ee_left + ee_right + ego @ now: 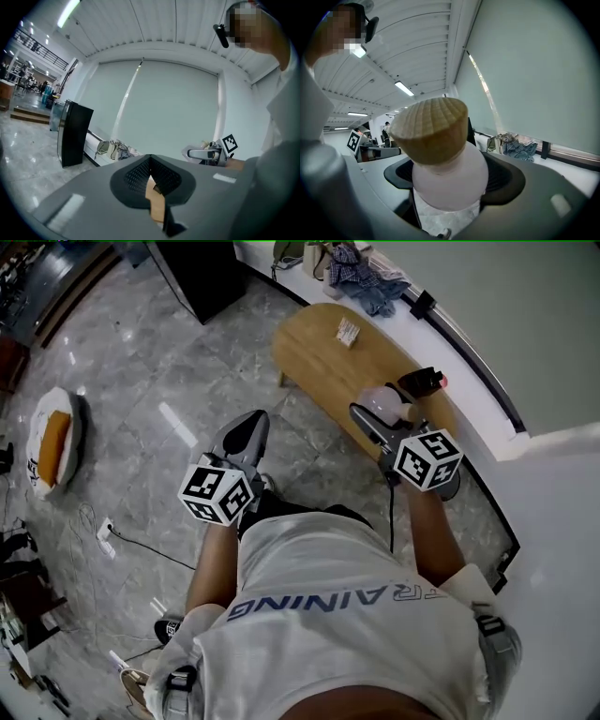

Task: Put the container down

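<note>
The container (449, 180) is a pale pink jar with a ribbed tan lid (433, 129). It sits between the jaws of my right gripper (451, 174), which is shut on its body. In the head view the container (382, 401) hangs in the right gripper (373, 418) over the near end of the oval wooden table (314, 357). My left gripper (249, 427) is over the floor to the table's left. In its own view the left gripper (151, 163) has its jaws together with nothing in them, and the right gripper (205, 153) shows to the right.
On the table lie a small striped packet (348, 331) and a black object with a red tip (424, 381). A white ledge with clothes (366, 276) runs behind it. A black cabinet (202, 273) stands at the back. On the floor are an orange-and-white cushion (54, 442) and a power strip (105, 531).
</note>
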The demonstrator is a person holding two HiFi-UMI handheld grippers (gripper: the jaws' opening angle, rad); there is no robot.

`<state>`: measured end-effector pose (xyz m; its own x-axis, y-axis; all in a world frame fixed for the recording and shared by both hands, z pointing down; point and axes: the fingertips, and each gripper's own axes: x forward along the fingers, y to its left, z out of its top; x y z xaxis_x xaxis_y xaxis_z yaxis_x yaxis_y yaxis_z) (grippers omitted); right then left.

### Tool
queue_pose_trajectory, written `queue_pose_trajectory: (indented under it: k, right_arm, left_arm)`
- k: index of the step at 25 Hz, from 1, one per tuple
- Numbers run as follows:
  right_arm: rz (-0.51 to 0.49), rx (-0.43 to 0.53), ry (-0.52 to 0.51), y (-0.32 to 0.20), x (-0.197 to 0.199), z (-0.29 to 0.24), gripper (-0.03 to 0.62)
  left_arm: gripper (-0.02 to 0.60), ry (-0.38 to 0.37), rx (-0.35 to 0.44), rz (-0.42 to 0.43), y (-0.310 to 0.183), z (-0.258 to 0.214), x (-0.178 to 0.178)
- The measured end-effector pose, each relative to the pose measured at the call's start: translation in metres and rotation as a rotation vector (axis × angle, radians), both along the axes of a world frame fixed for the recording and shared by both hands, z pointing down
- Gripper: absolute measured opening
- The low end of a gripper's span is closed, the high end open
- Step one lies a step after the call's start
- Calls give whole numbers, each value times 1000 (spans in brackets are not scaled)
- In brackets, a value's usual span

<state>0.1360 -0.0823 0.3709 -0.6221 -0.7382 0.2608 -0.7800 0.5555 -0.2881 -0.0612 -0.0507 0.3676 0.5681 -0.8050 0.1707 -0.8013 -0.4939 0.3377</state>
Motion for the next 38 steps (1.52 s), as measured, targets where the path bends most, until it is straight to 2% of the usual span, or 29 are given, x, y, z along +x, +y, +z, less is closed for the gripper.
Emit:
queue_pose_trajectory:
  k: [6,12,17,21,25,31,38]
  right_arm:
    - [139,0,15,-62,1,3,422]
    - [259,41,16,-139,-30,-10,422]
    - [316,41,14,-202,-56,-12,422]
    - [328,-9,28,-229,-65,10,422]
    - [321,-93,67,-252,-53,58,422]
    - [256,-240,108,-290,-26,168,422]
    - [149,-329,189,-353,-11,291,422]
  left_arm:
    - [0,15,15,132,-89,2,-7]
    - [0,-17,51,243,-188,-12,-42]
    - [0,-33,67,283,-266,-20,-73]
    - [0,-44,22,296,-300,-2,-79]
    - [0,-78,-5,291,-325,35,-64]
    - [0,-167,-109,213,-368,121,-35]
    - [0,-183,-218,131,-388,192,1]
